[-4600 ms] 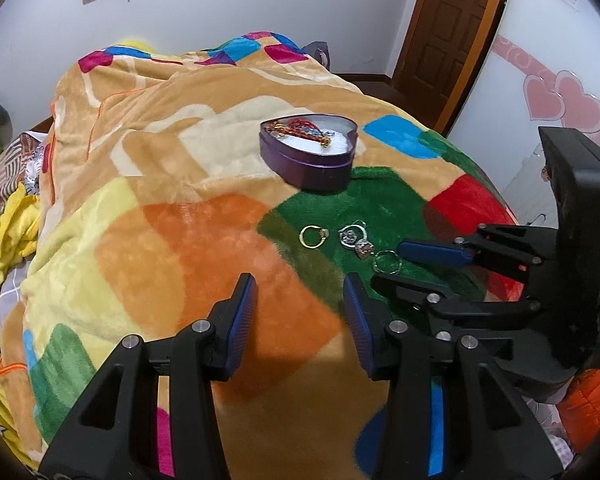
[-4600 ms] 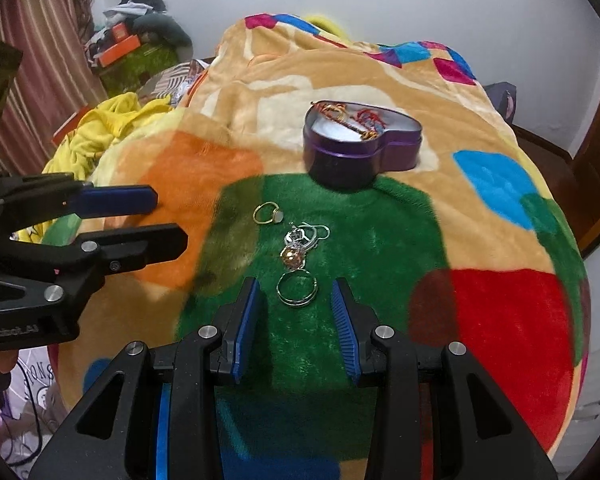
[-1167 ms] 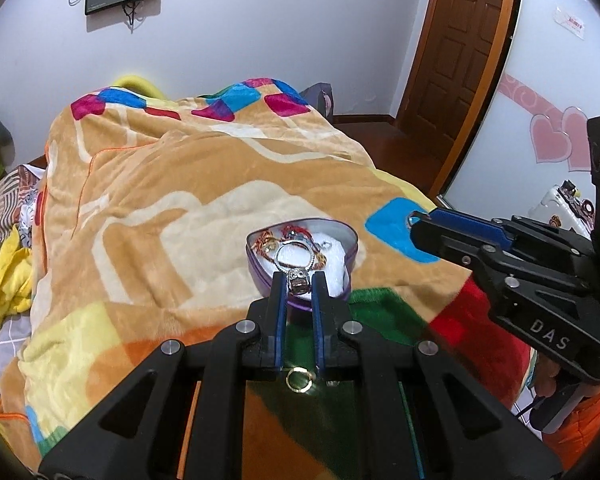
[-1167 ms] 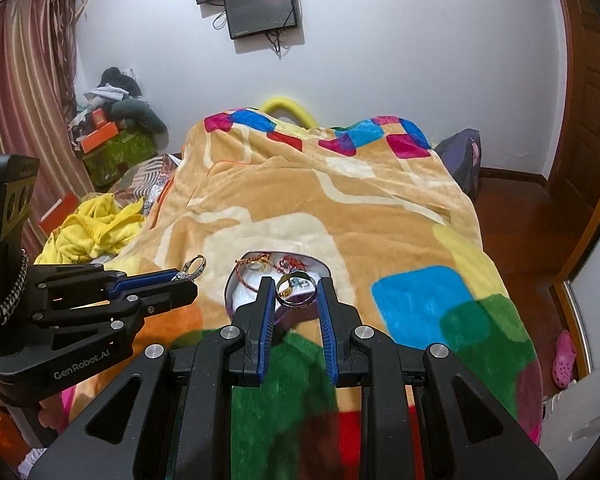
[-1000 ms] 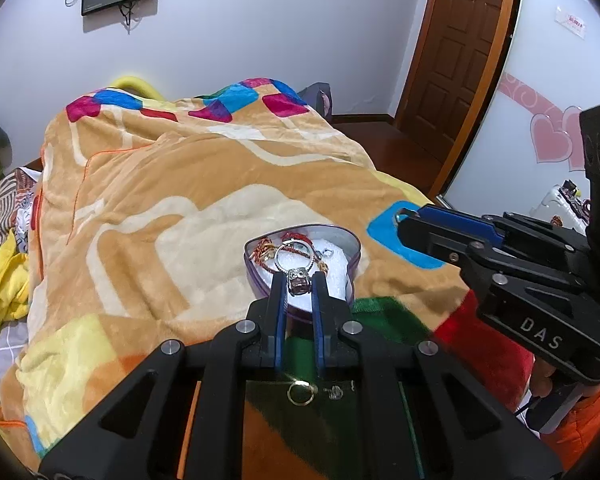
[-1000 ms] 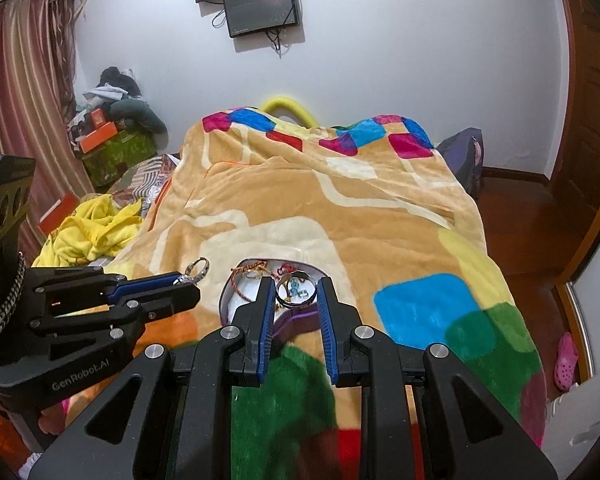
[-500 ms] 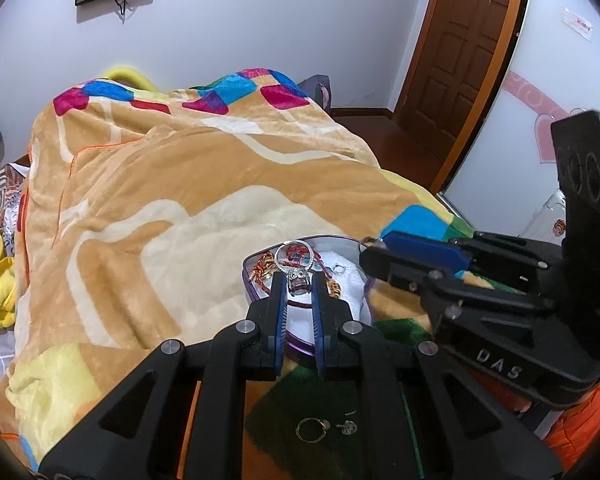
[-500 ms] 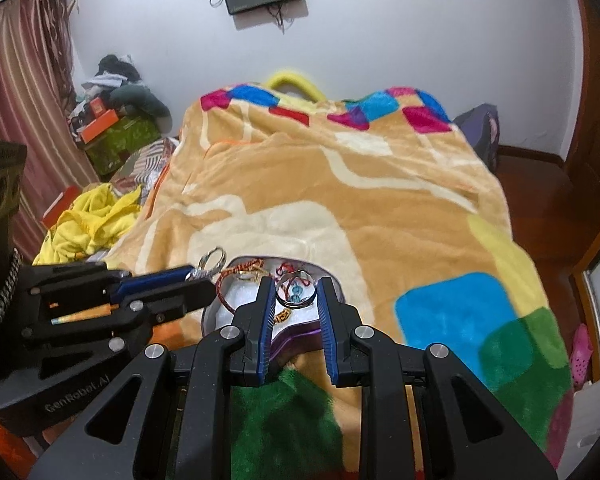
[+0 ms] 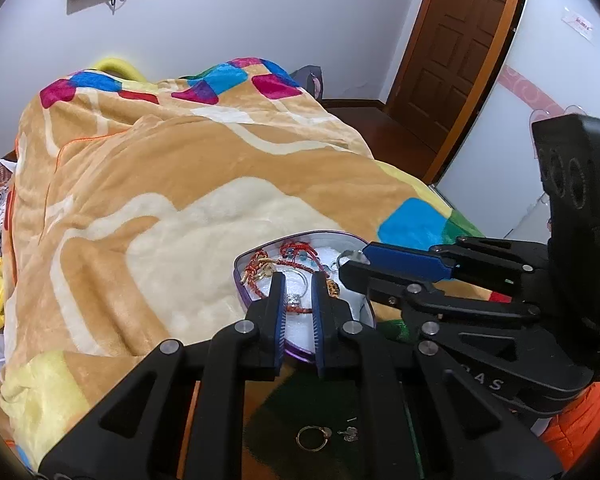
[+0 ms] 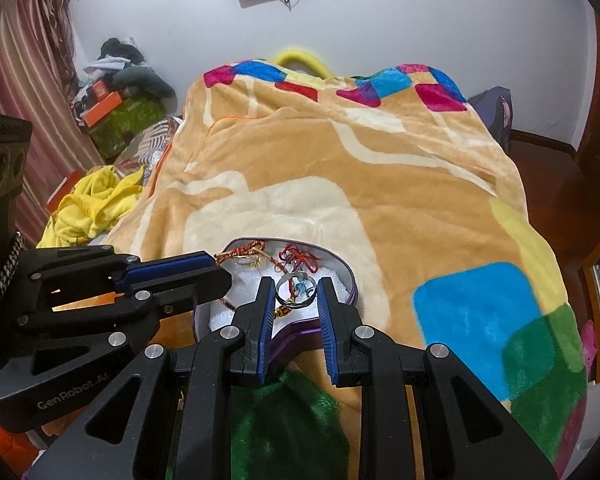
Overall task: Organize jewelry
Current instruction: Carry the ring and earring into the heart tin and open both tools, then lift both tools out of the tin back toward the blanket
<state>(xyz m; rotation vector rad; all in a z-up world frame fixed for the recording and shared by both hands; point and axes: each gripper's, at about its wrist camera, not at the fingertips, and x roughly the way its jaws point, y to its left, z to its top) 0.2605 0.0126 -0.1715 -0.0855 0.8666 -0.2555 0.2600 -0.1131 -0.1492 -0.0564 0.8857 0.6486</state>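
A purple heart-shaped box point(image 9: 242, 286) with a white lining lies on the blanket and holds red cord bracelets point(image 9: 296, 249) and gold pieces. My left gripper point(image 9: 298, 280) hangs over the box's near side, shut on a thin silver keyring with a small charm point(image 9: 294, 300). My right gripper point(image 10: 295, 286) is shut on a plain silver ring point(image 10: 296, 290) above the white lining. Each gripper shows in the other's view: the right gripper point(image 9: 352, 262) at the box's right side, the left gripper point(image 10: 216, 274) at its left. A gold ring point(image 9: 312, 438) and a small silver piece point(image 9: 350, 434) lie on the green patch.
The bed is covered by a tan blanket point(image 9: 180, 200) with coloured patches. Yellow clothes point(image 10: 96, 200) and boxes point(image 10: 112, 116) are piled to the left of the bed. A brown door point(image 9: 460, 60) and the floor lie to the right.
Both grippers, open over the jewelry on the green patch earlier, now hold pieces. Over the last second they moved forward and down until they hang over the purple box.
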